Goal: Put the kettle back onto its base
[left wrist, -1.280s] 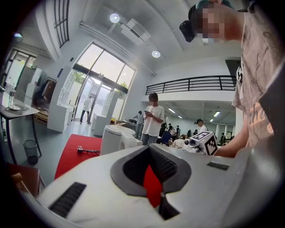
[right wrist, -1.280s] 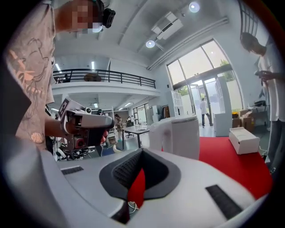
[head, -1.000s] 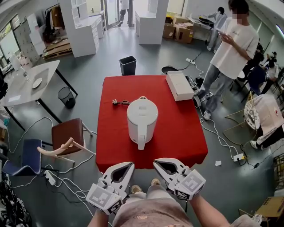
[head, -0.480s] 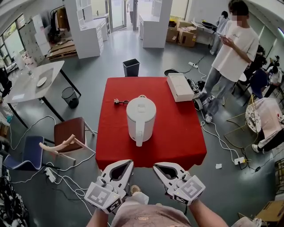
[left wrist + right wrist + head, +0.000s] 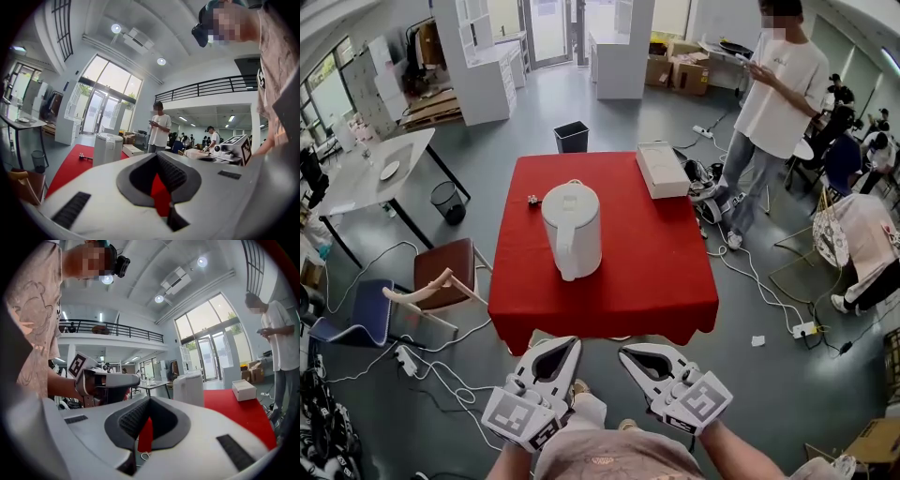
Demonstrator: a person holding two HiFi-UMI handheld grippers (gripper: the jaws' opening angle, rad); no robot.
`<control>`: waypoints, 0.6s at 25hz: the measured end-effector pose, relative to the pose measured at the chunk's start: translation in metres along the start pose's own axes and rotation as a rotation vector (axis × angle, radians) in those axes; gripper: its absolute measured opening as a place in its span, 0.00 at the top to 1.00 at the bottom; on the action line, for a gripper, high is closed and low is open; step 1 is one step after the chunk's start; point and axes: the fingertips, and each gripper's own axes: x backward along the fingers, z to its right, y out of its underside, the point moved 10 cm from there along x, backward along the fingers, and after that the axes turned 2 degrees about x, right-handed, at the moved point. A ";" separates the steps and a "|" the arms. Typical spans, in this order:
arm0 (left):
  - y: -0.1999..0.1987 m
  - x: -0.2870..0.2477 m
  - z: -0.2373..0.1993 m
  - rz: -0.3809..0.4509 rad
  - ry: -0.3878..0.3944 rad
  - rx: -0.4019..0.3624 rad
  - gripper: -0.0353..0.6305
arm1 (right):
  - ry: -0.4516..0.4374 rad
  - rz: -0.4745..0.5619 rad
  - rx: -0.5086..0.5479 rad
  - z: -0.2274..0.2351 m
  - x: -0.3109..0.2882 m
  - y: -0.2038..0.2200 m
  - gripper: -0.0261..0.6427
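A white kettle [image 5: 571, 228] stands upright on the red table [image 5: 647, 281], handle toward me. Its plug [image 5: 532, 199] lies just left of it; I cannot make out a base under it. The kettle [image 5: 107, 148] also shows in the left gripper view, and as a white kettle [image 5: 189, 389] in the right gripper view. My left gripper [image 5: 565, 346] and right gripper [image 5: 630, 352] hang side by side over the floor, short of the table's near edge. Both are shut and empty. The left gripper [image 5: 157, 154] and right gripper [image 5: 150, 399] point level toward the table.
A white box [image 5: 662, 169] lies at the table's far right corner. A person [image 5: 773, 89] stands right of the table amid floor cables. A brown chair [image 5: 442, 273] and white round table [image 5: 366, 169] are left; a black bin [image 5: 572, 137] sits beyond.
The table and kettle now sit farther up and left in the head view, with more floor between the table edge and my grippers. Both grippers stay shut.
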 end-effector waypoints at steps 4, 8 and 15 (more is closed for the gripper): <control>0.008 0.008 0.033 -0.007 -0.020 0.001 0.94 | 0.010 -0.006 -0.013 -0.010 0.035 0.000 0.96; 0.014 0.016 0.065 -0.019 -0.032 -0.020 0.94 | 0.003 0.030 -0.002 -0.019 0.066 0.002 0.96; 0.020 0.035 0.114 -0.040 -0.029 -0.055 0.95 | 0.030 0.038 0.008 -0.039 0.097 0.001 0.96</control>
